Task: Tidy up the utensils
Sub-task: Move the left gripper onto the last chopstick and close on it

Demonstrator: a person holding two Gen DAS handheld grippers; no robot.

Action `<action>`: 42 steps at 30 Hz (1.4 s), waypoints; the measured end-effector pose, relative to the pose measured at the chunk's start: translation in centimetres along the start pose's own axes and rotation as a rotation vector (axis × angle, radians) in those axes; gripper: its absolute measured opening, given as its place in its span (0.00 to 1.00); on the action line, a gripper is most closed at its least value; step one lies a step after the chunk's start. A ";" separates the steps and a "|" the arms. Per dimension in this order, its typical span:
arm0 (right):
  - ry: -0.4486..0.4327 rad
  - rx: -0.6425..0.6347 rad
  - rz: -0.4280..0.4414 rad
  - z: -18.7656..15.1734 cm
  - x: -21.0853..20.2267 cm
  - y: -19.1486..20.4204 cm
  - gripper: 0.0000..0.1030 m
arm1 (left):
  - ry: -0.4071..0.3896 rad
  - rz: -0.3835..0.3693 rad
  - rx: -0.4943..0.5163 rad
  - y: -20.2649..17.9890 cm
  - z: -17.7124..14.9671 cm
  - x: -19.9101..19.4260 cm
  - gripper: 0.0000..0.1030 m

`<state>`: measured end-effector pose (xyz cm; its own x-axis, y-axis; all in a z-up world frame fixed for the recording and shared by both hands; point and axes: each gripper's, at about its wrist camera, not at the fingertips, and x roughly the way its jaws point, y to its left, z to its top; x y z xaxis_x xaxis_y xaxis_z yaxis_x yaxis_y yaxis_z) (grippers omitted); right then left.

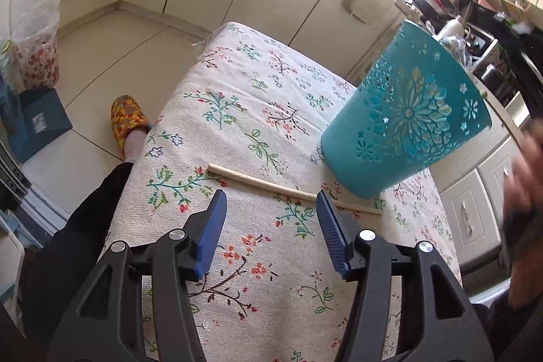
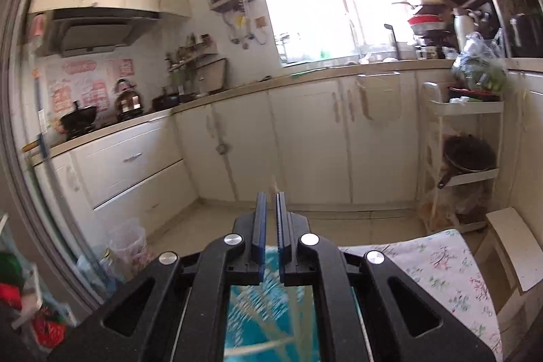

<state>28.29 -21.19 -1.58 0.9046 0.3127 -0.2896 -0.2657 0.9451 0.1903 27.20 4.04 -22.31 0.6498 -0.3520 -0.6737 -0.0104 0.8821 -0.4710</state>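
Your left gripper (image 1: 271, 209) hangs wide open over one chopstick (image 1: 292, 190) lying on the floral tablecloth (image 1: 237, 83). Your right gripper (image 2: 270, 202) pinches another chopstick (image 2: 273, 185) above the teal holder (image 1: 407, 121) (several appear inside); one remains

chopstick on cloth (image 1: 292, 190): 1 | teal cut-out holder (image 1: 404, 114): 1 | chopsticks inside holder (image 2: 271, 321): several, blurred, count unclear | grippers: 2, left gripper (image 1: 271, 209), right gripper (image 2: 270, 195) | floral tablecloth (image 1: 237, 111): 1 | slipper (image 1: 127, 117): 1 | kettle (image 2: 127, 99): 1
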 end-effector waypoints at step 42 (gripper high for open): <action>0.795 0.060 0.598 -19.2 -3.1 3.7 0.57 | 0.178 0.153 0.122 -2.6 2.4 2.9 0.53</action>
<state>18.14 -16.79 -18.00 0.1355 0.7296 -0.6704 -0.5678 0.6116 0.5509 30.94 1.52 -21.68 0.5037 -0.2517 -0.8264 0.0002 0.9567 -0.2912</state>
